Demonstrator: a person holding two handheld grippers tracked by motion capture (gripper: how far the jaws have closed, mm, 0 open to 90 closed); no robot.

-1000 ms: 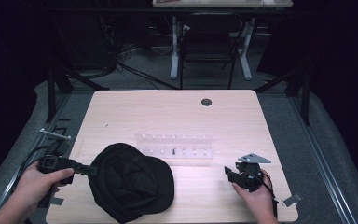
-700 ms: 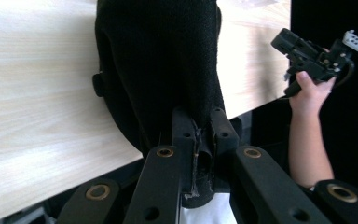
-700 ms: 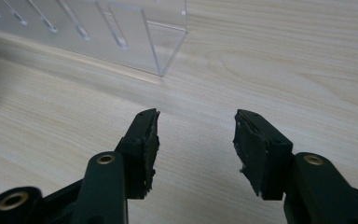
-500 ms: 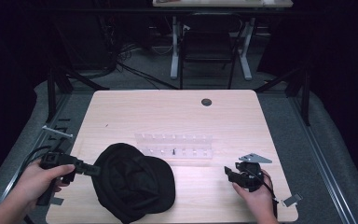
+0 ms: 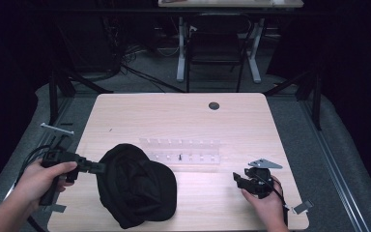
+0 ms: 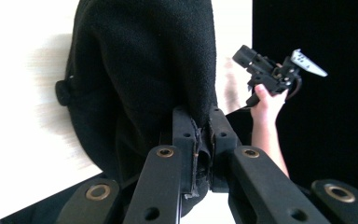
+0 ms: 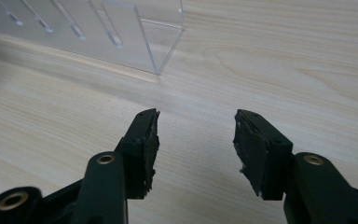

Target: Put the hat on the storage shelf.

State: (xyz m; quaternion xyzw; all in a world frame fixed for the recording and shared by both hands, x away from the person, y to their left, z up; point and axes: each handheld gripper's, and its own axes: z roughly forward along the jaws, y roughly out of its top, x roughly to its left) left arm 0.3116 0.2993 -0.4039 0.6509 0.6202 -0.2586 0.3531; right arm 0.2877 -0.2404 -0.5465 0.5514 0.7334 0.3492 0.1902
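A black cap (image 5: 135, 186) lies on the near left part of the wooden table (image 5: 183, 116). My left gripper (image 5: 99, 167) reaches in from the left and is shut on the cap's edge. In the left gripper view the black fabric (image 6: 144, 70) is pinched between the closed jaws, and the left gripper (image 6: 200, 140) points along the cap. My right gripper (image 5: 236, 180) rests low over the table at the near right, open, with nothing between its fingers. In the right gripper view, bare wood lies under the right gripper (image 7: 196, 135).
A clear acrylic rack (image 5: 181, 151) with a row of slots stands across the table's middle, just behind the cap; its corner (image 7: 158, 42) sits ahead of the right jaws. A round cable hole (image 5: 214, 105) is at the far side. Desk legs and a chair stand beyond the table.
The left gripper and the cap have shifted slightly to the right along the table. The right gripper has stayed put.
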